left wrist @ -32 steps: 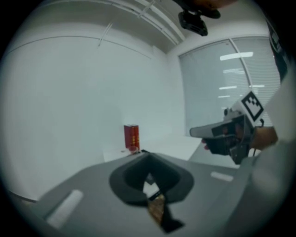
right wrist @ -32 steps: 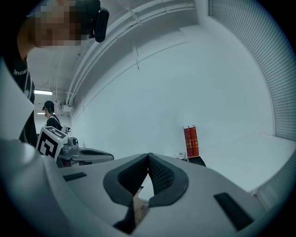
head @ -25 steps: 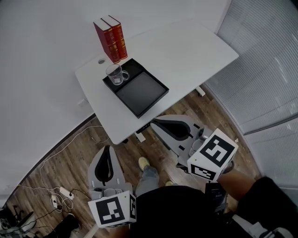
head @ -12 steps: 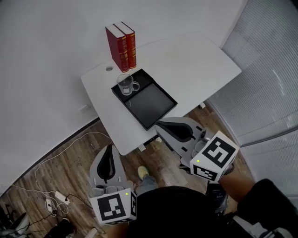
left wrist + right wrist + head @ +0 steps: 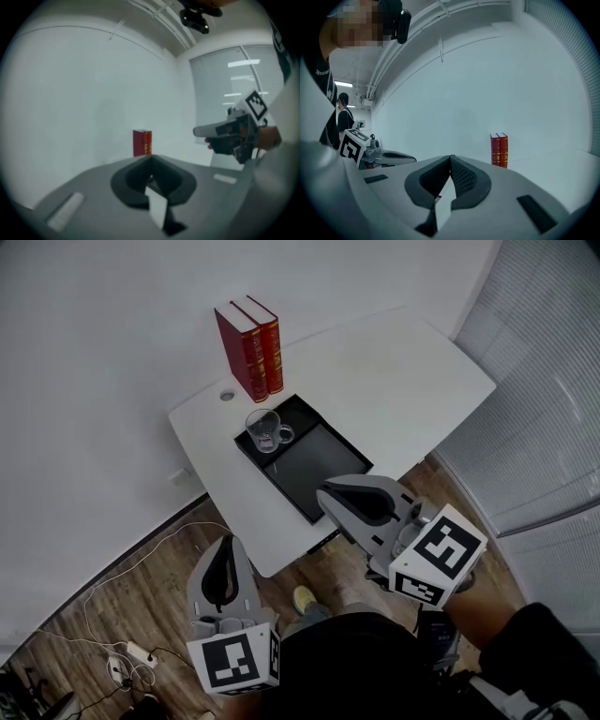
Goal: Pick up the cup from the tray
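Observation:
A clear glass cup point(image 5: 267, 430) with a handle stands in the far-left corner of a black tray point(image 5: 323, 463) on the white table point(image 5: 403, 362). My right gripper point(image 5: 327, 492) hovers over the table's near edge just short of the tray, its jaws shut and empty; they meet at the tips in the right gripper view point(image 5: 451, 159). My left gripper point(image 5: 228, 544) hangs lower left over the wooden floor, off the table, shut on nothing, as the left gripper view point(image 5: 151, 161) also shows. The cup and tray are hidden in both gripper views.
Two red books point(image 5: 251, 348) stand upright right behind the tray, also in the left gripper view point(image 5: 142, 142) and the right gripper view point(image 5: 499, 150). A small round hole point(image 5: 226, 396) marks the table's left corner. Cables and a power strip point(image 5: 127, 652) lie on the floor. Window blinds point(image 5: 544, 399) are at right.
The table, tray and cup have shifted down and right in the head view as I come closer. The right gripper now reaches the table's near edge beside the tray.

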`<act>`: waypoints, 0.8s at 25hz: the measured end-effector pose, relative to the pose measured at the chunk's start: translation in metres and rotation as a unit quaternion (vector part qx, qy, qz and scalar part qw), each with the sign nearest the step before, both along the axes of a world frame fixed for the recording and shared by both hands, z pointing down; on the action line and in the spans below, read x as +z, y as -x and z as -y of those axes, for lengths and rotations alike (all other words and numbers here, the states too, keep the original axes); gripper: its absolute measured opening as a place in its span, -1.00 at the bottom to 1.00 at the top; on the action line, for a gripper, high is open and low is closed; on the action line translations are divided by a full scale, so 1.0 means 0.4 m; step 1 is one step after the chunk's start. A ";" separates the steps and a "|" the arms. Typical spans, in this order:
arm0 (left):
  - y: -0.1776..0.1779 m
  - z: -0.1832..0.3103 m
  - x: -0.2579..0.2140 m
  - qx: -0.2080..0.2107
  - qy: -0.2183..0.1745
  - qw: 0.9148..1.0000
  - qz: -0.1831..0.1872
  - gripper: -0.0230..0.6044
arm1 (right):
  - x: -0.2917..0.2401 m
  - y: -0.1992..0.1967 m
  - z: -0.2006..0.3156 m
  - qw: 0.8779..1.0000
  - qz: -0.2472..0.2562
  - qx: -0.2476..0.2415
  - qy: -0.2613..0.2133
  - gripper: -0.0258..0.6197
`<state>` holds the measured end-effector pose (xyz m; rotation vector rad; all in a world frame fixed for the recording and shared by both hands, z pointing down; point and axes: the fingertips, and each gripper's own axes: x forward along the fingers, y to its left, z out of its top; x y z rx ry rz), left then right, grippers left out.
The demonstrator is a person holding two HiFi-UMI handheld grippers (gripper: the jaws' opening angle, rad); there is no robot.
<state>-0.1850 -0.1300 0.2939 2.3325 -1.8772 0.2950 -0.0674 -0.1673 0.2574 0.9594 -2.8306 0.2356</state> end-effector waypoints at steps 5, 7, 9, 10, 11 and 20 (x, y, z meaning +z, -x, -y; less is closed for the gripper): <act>0.013 0.037 0.010 0.010 0.002 1.000 0.004 -0.92 | 0.010 0.013 0.032 1.000 0.005 0.007 0.002 -0.88; 0.013 0.050 0.011 0.016 0.003 1.000 0.006 -0.92 | 0.012 0.013 0.044 1.000 0.005 0.011 0.002 -0.88; 0.007 0.056 0.012 0.022 0.002 1.000 0.008 -0.92 | 0.014 0.006 0.046 1.000 0.006 0.016 0.001 -0.88; 0.003 0.057 0.013 0.026 0.002 1.000 0.009 -0.92 | 0.015 0.001 0.045 1.000 0.007 0.019 0.000 -0.88; -0.002 0.059 0.014 0.030 0.002 1.000 0.010 -0.92 | 0.016 -0.004 0.045 1.000 0.008 0.023 -0.001 -0.88; -0.063 0.060 0.005 0.060 0.000 0.998 0.019 -0.92 | 0.020 -0.063 0.029 0.999 0.016 0.047 0.000 -0.88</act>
